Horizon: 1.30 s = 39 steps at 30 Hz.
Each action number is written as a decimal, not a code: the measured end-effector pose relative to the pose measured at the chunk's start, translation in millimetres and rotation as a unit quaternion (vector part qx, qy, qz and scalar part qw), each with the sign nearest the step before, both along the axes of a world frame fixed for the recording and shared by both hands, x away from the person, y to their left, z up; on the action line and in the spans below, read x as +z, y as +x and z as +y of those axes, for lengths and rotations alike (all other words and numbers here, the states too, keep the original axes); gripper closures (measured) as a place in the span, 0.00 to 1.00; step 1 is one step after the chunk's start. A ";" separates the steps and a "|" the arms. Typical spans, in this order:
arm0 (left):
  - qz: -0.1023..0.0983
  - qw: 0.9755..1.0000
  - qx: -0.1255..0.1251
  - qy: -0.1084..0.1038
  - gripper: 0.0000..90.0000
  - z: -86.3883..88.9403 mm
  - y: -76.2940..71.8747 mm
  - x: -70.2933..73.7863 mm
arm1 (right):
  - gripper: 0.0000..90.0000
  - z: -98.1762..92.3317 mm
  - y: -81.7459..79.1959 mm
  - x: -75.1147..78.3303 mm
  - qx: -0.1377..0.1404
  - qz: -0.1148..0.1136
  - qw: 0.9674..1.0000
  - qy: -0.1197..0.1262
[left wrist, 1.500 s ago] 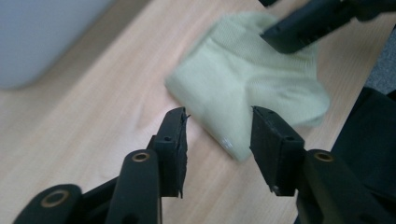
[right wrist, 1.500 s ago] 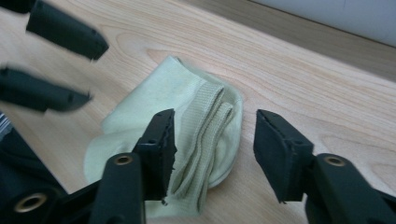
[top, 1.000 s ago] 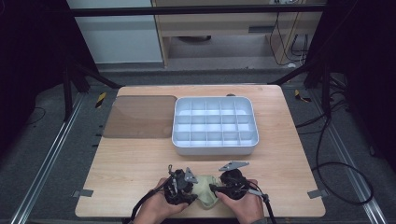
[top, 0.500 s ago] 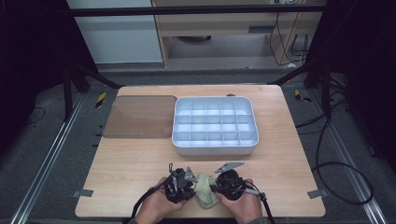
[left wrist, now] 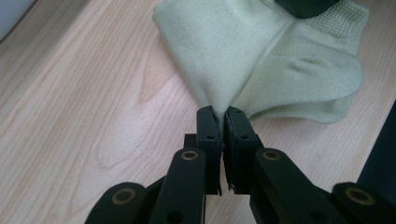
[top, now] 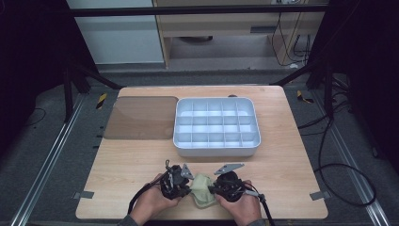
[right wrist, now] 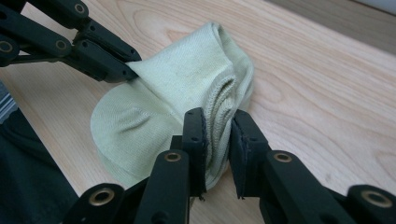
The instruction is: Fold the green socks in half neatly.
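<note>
Jaws of the left gripper [left wrist: 221, 114] are pinched tight on a fold of the pale green sock [left wrist: 261, 60], a soft, fine-ribbed knit bunched into a rounded lump. The right gripper [right wrist: 218, 122] has just been closing and now squeezes the sock's thick layered cuff between its black pads. Sock and both grippers sit at the near edge of the light wooden desk [top: 282, 169], well short of the white compartment tray [top: 216, 126]; a brown translucent lid [top: 141, 117] lies beside that tray. Dark floor and cables surround the desk.
</note>
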<state>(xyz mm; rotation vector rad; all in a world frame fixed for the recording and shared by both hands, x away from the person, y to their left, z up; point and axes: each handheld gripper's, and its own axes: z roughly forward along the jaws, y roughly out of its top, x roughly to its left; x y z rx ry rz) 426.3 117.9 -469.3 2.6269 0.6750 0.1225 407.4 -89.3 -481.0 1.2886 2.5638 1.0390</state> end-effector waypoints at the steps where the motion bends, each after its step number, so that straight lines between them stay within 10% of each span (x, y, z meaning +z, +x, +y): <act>1: 0.000 1.000 0.002 0.000 0.95 1.4 0.8 0.1 | 0.84 1.6 0.5 0.4 0.001 -0.001 1.000 -0.001; 21: -0.037 0.997 0.054 -0.048 0.65 -2.9 10.5 10.0 | 0.55 -2.4 -6.2 3.5 -0.020 -0.005 1.000 0.019; 39: 0.003 0.998 0.045 -0.048 0.74 -6.3 18.7 -5.5 | 0.77 4.2 -2.6 -3.2 -0.003 0.010 1.000 0.009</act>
